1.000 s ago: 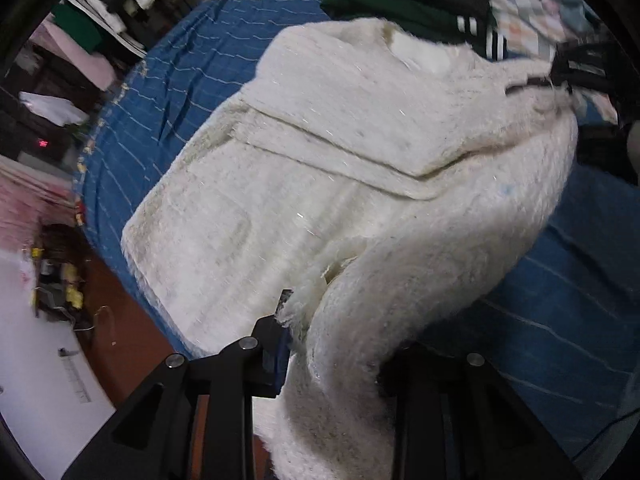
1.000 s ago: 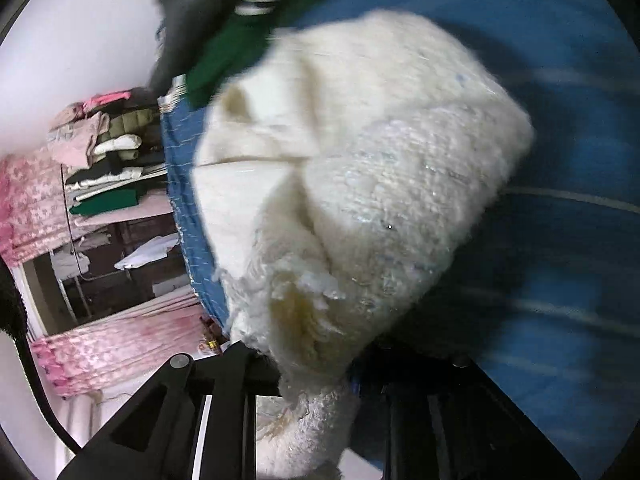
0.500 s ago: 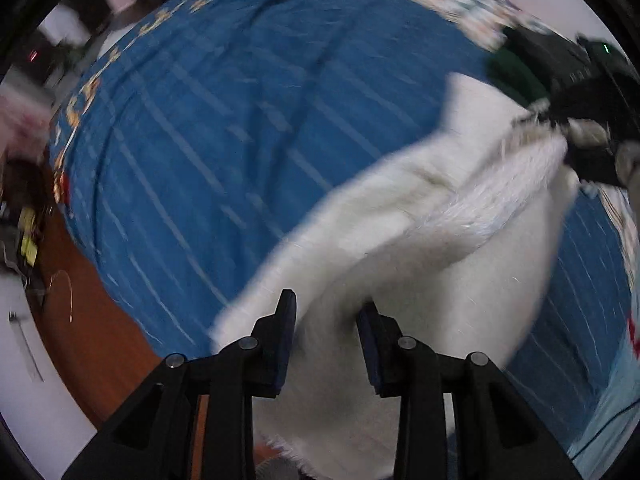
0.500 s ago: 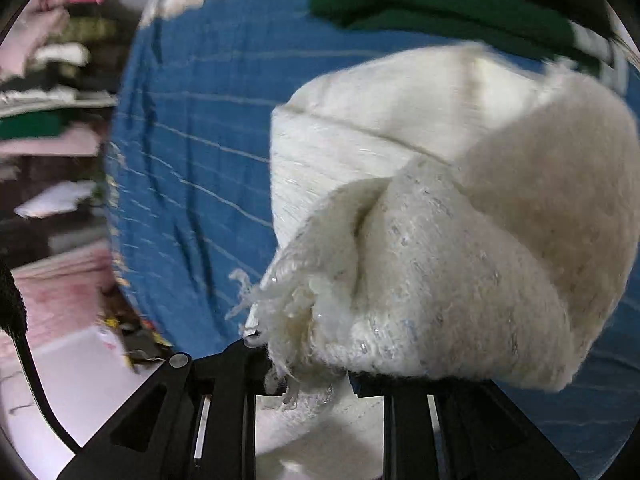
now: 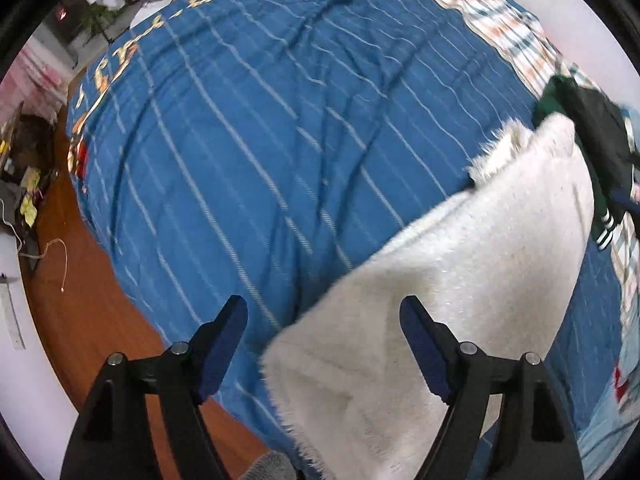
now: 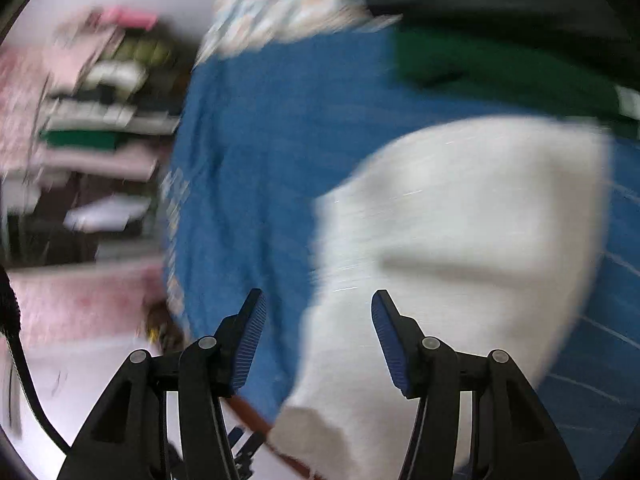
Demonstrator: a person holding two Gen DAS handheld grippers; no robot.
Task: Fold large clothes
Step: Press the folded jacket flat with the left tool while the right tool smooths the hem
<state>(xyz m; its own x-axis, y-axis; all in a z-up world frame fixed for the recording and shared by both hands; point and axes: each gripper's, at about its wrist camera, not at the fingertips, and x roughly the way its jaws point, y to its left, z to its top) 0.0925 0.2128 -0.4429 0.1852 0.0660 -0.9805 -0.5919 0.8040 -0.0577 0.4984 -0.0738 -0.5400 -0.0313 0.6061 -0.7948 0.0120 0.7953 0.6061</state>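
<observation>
A fuzzy white garment (image 5: 460, 280) lies folded in a long band on the blue striped bedspread (image 5: 260, 120), its fringed near end under my left gripper (image 5: 322, 312). That gripper's jaws are opening and stand wide, with the cloth below them and neither pad pressing on it. The right wrist view is blurred by motion. There the white garment (image 6: 460, 220) fills the right half, and my right gripper (image 6: 318, 304) hangs over its left edge. Its jaws are opening too, and nothing is pinched between them.
A pile of dark green and black clothes (image 5: 584, 128) sits past the garment's far end, on a checked sheet (image 5: 500, 20). The bed's edge drops to a wooden floor (image 5: 92, 300) at the left. Shelves of stacked clothes (image 6: 100, 100) stand beyond the bed.
Both grippers were shut on the white garment's edge and carried it across the bed, folding it over. Now both have let go, and it lies flat on the bedspread.
</observation>
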